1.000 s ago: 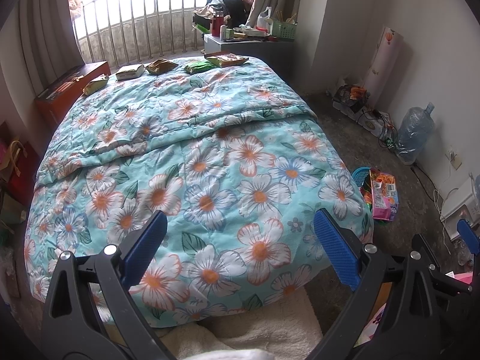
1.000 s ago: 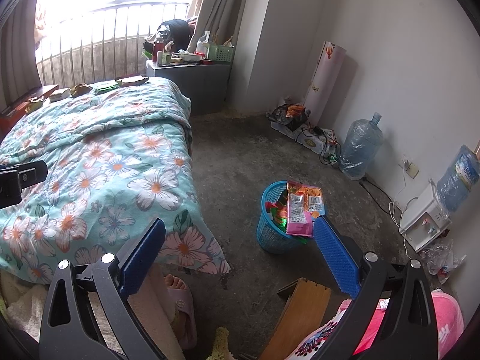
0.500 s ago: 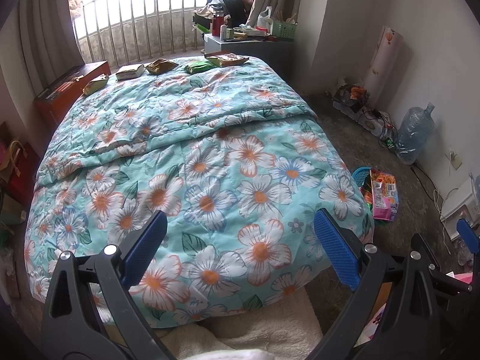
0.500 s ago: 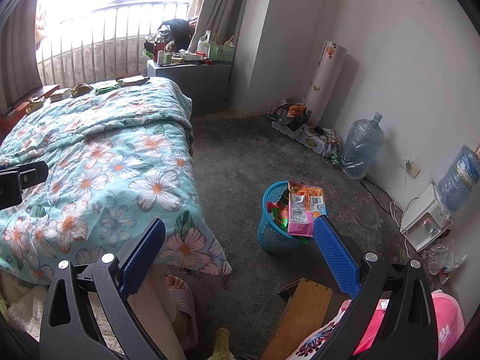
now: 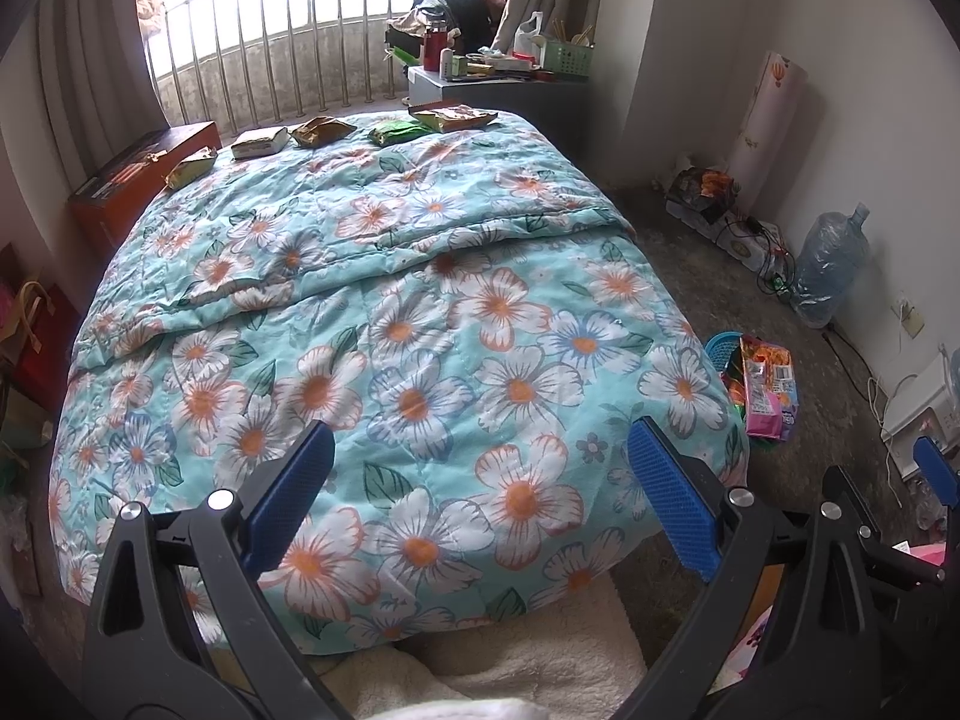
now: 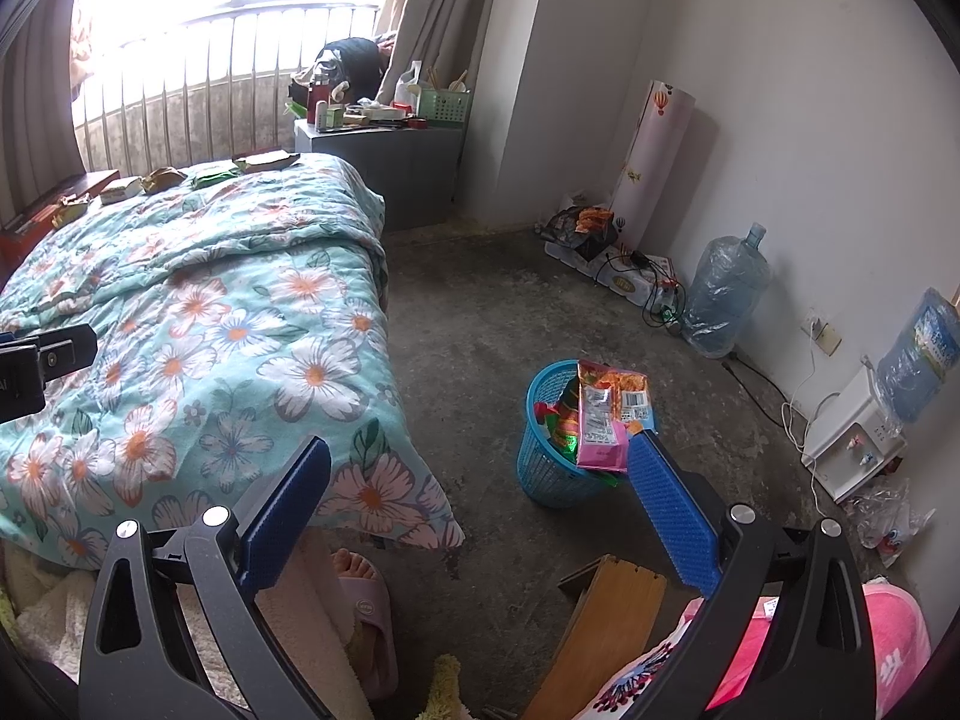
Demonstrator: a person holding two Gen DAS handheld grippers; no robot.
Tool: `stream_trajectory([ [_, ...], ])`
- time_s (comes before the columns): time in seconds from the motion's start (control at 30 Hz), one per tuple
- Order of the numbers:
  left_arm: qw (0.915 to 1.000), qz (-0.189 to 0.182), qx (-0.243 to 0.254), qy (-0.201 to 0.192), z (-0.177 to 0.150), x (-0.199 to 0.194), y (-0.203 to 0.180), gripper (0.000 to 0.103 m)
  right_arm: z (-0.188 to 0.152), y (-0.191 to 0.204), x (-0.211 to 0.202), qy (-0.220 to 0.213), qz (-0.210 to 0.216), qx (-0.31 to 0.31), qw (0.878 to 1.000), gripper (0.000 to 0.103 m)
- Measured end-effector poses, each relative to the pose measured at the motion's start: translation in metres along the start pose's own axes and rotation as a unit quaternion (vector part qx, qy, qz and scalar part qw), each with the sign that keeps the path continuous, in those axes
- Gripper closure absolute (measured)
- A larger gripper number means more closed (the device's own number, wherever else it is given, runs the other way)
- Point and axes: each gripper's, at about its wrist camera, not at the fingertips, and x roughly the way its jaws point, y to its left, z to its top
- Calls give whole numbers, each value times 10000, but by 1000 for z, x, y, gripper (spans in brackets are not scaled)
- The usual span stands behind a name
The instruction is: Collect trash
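Frankly, snack packet (image 6: 606,420) print stays unreadable.

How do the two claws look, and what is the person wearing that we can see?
Both the left claw and the right claw have black plastic frames with silver rivets and flat blue fingers with a dotted texture. No cables show. The person wears a pale pink slipper and a fuzzy cream garment.

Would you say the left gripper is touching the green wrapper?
Apart: the left wrist view shows the open left gripper over the bed's near end, the green wrapper far off.
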Motion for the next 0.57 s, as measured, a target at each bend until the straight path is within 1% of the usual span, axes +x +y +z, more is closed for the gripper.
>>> stream_trajectory([
  [0.57, 10000, -3, -21, 19, -1, 1, 0, 9, -1, 0, 0, -4, 6, 9, 10000, 7],
])
